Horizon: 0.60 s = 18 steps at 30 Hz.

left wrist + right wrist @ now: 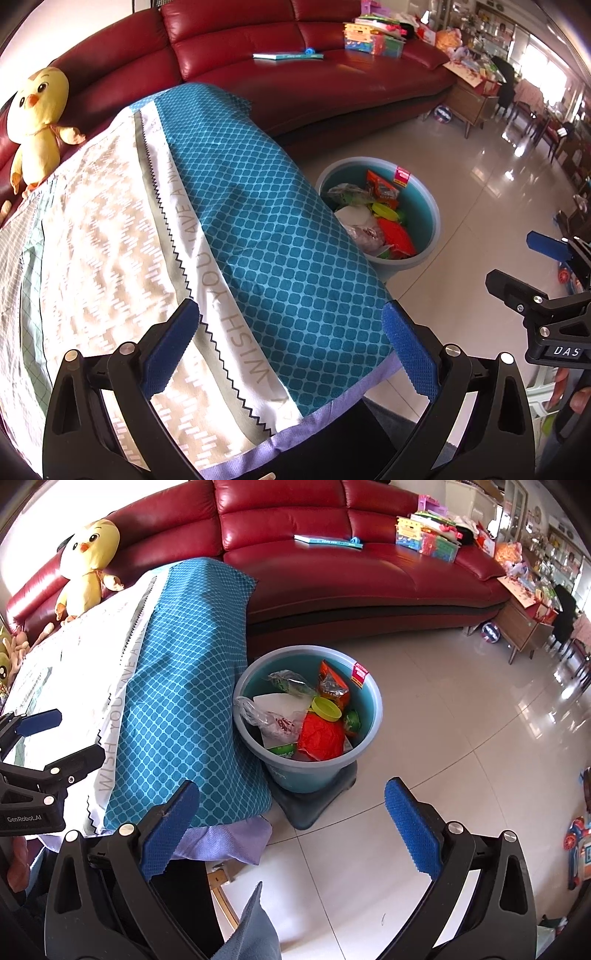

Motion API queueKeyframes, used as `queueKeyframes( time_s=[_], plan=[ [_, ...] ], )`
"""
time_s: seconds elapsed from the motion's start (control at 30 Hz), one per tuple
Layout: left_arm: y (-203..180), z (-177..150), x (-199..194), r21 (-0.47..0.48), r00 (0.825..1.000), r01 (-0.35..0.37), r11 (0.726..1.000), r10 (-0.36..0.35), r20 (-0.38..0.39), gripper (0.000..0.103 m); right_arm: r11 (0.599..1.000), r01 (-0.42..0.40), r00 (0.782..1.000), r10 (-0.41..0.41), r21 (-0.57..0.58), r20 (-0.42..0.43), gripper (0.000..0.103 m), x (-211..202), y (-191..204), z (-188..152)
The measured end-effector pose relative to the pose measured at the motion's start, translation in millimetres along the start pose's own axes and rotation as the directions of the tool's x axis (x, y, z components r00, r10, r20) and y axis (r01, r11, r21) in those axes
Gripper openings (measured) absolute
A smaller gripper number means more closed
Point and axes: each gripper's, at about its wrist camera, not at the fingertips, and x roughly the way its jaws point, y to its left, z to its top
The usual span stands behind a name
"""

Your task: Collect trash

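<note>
A teal bucket (364, 686) stands on the tiled floor beside the cloth-covered table (177, 686); in the left wrist view the bucket (430, 218) shows past the table's right edge. It holds trash: an orange-red wrapper (319, 738), a yellow-green lid (325, 708), a clear plastic bag (266, 718), a snack packet (332, 686). My left gripper (290, 352) hangs open over the tablecloth (258, 236), nothing between its fingers. Open and empty too, my right gripper (291, 830) hovers above the floor in front of the bucket. Each gripper shows at the edge of the other's view.
A red leather sofa (332, 572) runs behind, with a book (327, 541), toy boxes (428, 539) and a yellow plush chick (86, 565) on it. A wooden side table (524, 624) stands at right. A toy (576, 845) lies on the floor at far right.
</note>
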Motion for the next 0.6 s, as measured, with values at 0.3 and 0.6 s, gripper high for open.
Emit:
queueKeyframes(
  time_s=[0.3, 0.6],
  plan=[
    [5.9, 1.9, 6.4, -0.025, 1.0, -0.001, 1.0, 0.001, -0.016, 0.099, 1.0, -0.008, 0.999, 0.008, 0.008, -0.032, 0.096, 11.2, -0.3, 0.1],
    [9.2, 2.9, 10.7, -0.031, 1.0, -0.008, 1.0, 0.007, -0.022, 0.099, 1.0, -0.017, 0.999, 0.017, 0.004, -0.038, 0.096, 15.4, 1.9, 0.5]
  ],
)
